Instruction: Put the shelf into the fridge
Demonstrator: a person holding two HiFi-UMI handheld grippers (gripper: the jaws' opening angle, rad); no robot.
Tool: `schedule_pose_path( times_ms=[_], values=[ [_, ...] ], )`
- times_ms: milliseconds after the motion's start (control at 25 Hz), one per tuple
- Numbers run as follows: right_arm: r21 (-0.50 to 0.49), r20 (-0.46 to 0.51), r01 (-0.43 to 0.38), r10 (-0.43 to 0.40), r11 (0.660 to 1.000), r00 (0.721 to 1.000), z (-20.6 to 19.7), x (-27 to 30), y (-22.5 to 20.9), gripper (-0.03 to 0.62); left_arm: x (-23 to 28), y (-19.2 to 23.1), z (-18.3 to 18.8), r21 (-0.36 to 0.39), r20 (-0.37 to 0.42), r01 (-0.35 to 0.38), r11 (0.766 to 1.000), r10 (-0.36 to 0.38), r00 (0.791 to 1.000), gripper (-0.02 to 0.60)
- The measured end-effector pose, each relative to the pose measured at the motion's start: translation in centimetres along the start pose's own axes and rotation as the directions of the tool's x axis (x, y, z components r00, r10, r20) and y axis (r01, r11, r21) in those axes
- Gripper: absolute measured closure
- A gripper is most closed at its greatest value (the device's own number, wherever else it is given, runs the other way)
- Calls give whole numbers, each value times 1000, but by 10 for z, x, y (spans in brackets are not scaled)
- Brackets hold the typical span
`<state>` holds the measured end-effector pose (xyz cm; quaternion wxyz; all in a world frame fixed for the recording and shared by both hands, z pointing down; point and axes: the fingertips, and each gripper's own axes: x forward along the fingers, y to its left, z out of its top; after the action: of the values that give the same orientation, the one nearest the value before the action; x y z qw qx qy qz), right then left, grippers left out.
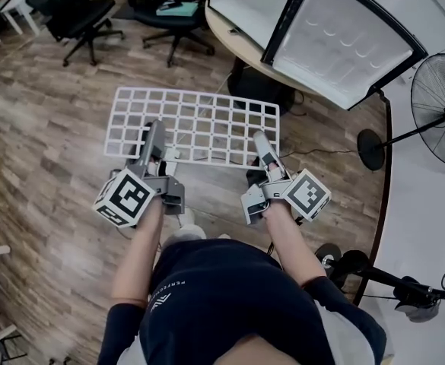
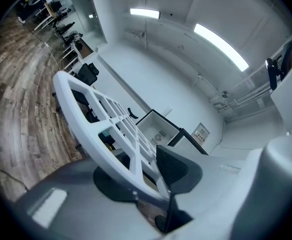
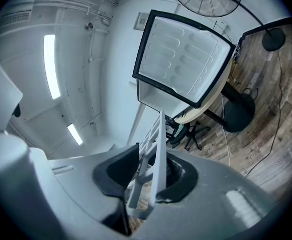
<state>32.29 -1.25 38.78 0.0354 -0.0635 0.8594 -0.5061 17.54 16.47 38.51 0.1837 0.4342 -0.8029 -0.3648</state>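
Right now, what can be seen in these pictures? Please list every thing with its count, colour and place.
shelf: one, white grid, held in the air over the floor
fridge: one, white, on the table, its door open
table: one, pale, upper right
fan: one, black, standing at the right
office chairs: two, black, upper left
floor: brown wood
left gripper: one, grey, shut on the shelf's near edge
right gripper: one, grey, shut on the same edge
arms: two, bare, behind the grippers

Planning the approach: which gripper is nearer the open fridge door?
Right. The right gripper, on the white grid shelf, is below the fridge door; the left gripper farther left.
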Motion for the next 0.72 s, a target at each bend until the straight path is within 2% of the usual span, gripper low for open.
schedule_pose_path(
  times_ms=[240,400,720],
  values=[
    [-3,-28,-3,3,1000,1000,-16,34,8,505,7,26,19,-45,32,-7,999,8,999,457],
    [-22,-53,0,-1,1000,999,-22,49,8,502,4,40,31,-15,37,-55,998,55,998,457],
    [-17,-125,-33,30,999,992,-60,102,26,505,-8,85,72,-21,73,-109,994,111,991,456]
  ],
)
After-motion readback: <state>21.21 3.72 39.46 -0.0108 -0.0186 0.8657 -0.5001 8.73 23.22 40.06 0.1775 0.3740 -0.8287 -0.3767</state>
